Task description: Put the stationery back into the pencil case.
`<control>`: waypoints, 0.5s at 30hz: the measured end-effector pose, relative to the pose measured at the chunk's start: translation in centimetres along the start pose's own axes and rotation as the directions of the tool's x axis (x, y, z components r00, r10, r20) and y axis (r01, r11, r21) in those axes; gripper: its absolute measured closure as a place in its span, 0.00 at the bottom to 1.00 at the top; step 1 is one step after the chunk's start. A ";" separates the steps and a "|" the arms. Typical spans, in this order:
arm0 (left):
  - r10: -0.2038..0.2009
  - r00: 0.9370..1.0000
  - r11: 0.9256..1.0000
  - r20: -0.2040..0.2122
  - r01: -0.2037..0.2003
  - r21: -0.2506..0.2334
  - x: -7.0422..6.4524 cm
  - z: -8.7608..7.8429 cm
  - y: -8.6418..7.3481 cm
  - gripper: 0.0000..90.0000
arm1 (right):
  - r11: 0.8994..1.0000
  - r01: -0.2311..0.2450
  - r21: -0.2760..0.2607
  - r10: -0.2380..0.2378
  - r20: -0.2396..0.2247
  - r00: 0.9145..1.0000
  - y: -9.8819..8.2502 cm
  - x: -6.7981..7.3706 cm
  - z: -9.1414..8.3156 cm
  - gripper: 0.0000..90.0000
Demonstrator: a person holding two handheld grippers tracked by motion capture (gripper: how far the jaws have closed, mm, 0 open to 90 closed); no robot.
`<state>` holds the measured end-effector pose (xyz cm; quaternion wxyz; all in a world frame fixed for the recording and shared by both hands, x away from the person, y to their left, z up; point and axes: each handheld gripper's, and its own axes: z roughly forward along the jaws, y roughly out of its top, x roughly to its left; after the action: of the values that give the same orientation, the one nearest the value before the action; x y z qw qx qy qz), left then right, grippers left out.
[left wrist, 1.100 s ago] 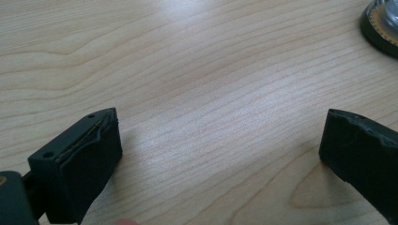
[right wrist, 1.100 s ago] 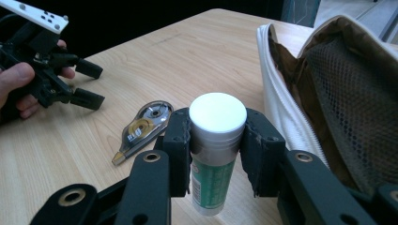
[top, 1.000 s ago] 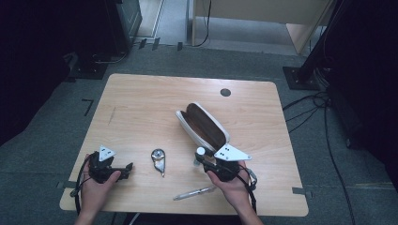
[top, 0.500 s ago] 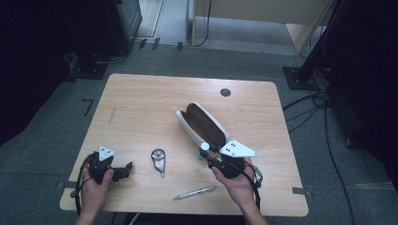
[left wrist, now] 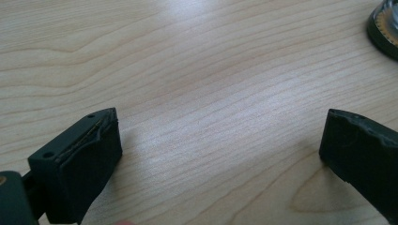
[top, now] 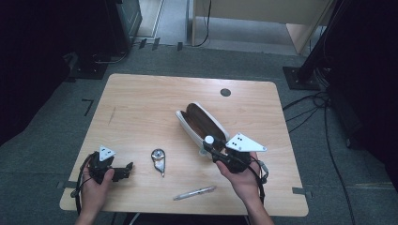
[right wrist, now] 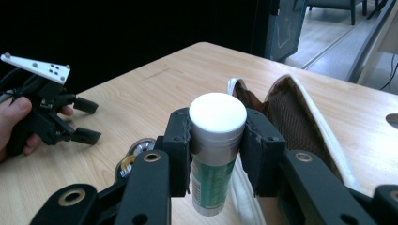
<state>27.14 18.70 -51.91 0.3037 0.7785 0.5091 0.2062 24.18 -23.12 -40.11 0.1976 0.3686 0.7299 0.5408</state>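
My right gripper (right wrist: 218, 154) (top: 210, 145) is shut on a glue stick (right wrist: 213, 154) with a white cap (top: 208, 139) and a green label, held upright above the table. Just behind it lies an open white pouch (top: 202, 124) (right wrist: 300, 117) with a brown mesh lining. My left gripper (top: 126, 170) (right wrist: 87, 121) rests low at the table's front left, its jaws wide open over bare wood (left wrist: 211, 93) with nothing between them. A round metal tape measure (top: 158, 158) (right wrist: 136, 152) lies between the two grippers, and its edge (left wrist: 385, 28) peeks in at the top right of the left gripper view.
A silver pen (top: 194, 192) lies near the front edge of the wooden table (top: 141, 108). A dark round grommet (top: 225, 92) sits at the table's far side. Cables and stand bases lie on the floor beyond the right edge.
My right gripper has risen with the glue stick and shifted a little right, towards the near end of the pouch. The left gripper has stayed put.
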 end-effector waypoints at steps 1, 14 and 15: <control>0.000 1.000 1.000 0.001 0.000 0.000 0.0 0.0 0.0 0.00 | 1.000 -0.004 -0.001 0.004 -0.001 1.000 0.2 0.0 -0.1 0.73; 0.003 1.000 1.000 0.003 -0.003 -0.001 0.0 0.0 0.0 0.00 | 0.999 0.011 -0.048 -0.010 0.008 1.000 2.4 -0.6 -0.9 0.73; 0.004 1.000 1.000 0.004 -0.004 0.000 0.0 0.0 0.0 0.00 | 0.999 0.012 -0.051 -0.012 0.011 1.000 2.6 -0.7 -1.0 0.73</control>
<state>27.13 18.68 -51.91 0.3042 0.7800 0.5069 0.2054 24.79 -23.89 -37.46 0.2140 0.3619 0.7169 0.5562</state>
